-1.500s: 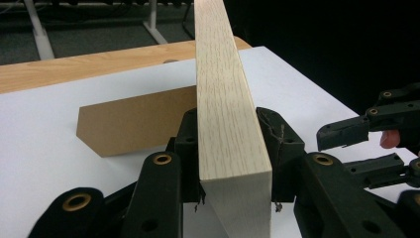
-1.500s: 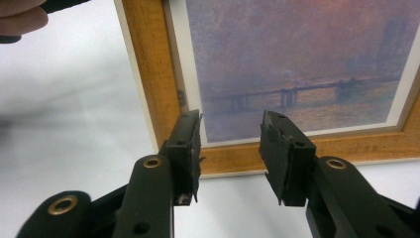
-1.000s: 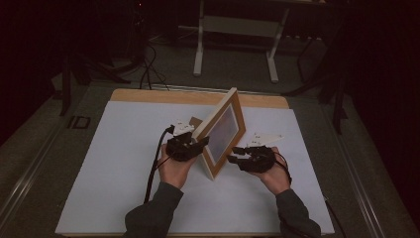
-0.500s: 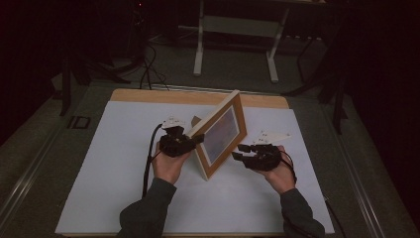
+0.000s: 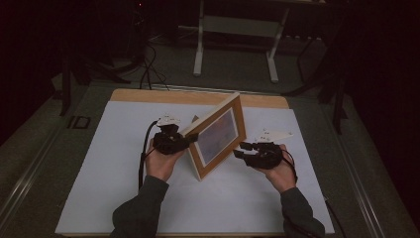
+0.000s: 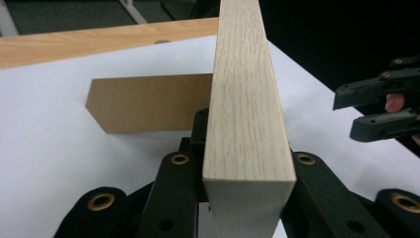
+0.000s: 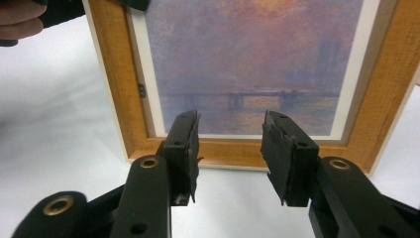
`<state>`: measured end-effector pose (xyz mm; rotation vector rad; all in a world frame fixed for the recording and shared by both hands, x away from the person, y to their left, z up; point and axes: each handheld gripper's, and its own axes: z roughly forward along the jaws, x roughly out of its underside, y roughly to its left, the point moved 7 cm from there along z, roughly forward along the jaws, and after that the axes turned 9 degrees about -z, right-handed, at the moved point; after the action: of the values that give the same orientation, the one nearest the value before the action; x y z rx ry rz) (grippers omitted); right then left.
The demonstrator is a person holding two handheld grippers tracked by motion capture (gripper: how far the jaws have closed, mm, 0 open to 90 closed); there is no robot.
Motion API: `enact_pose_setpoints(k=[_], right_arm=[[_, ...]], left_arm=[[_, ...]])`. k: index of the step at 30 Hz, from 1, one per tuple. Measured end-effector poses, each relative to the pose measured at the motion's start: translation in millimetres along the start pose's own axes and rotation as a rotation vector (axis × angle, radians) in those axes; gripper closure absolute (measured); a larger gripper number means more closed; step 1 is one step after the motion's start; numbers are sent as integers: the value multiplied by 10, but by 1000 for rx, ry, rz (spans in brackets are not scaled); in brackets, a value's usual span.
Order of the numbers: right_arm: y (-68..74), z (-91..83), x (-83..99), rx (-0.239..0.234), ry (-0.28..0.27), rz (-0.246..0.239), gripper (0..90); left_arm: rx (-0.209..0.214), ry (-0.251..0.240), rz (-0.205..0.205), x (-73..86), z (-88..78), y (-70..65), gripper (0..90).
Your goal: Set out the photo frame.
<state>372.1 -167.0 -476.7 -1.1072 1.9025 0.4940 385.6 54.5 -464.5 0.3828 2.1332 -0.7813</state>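
Since a second ago, left gripper (image 5: pixel 190 137) has closed on the picture frame (image 5: pixel 218 135), steadying it upright mid-table; right gripper (image 5: pixel 241 149) waits apart, just before its lower edge

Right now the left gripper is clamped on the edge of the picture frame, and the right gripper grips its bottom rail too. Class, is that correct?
Not quite. The right gripper holds nothing: the right gripper view shows it open, short of the picture frame. The left gripper is clamped on the frame's edge.

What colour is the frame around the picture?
The picture frame is light orange-brown wood with a cream inner edge, clearest in the right gripper view.
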Motion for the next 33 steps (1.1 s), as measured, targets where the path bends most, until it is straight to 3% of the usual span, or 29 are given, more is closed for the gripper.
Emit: enact_pose_setpoints(k=[7,12,14,26,33], right_arm=[[-11,-6,-4,3,-6,4,573],[-9,10,-3,2,-5,7,571],[-21,12,-14,7,-9,11,570],[-97,12,-137,44,-22,21,552],[-143,15,-187,59,-29,28,550]], left_arm=[[-26,-36,51,-6,-7,31,741],[39,-37,20,-6,-7,56,759],[78,-29,-15,-10,-9,64,768],[131,7,-48,-21,-28,95,770],[148,17,-46,-22,-43,119,770]])
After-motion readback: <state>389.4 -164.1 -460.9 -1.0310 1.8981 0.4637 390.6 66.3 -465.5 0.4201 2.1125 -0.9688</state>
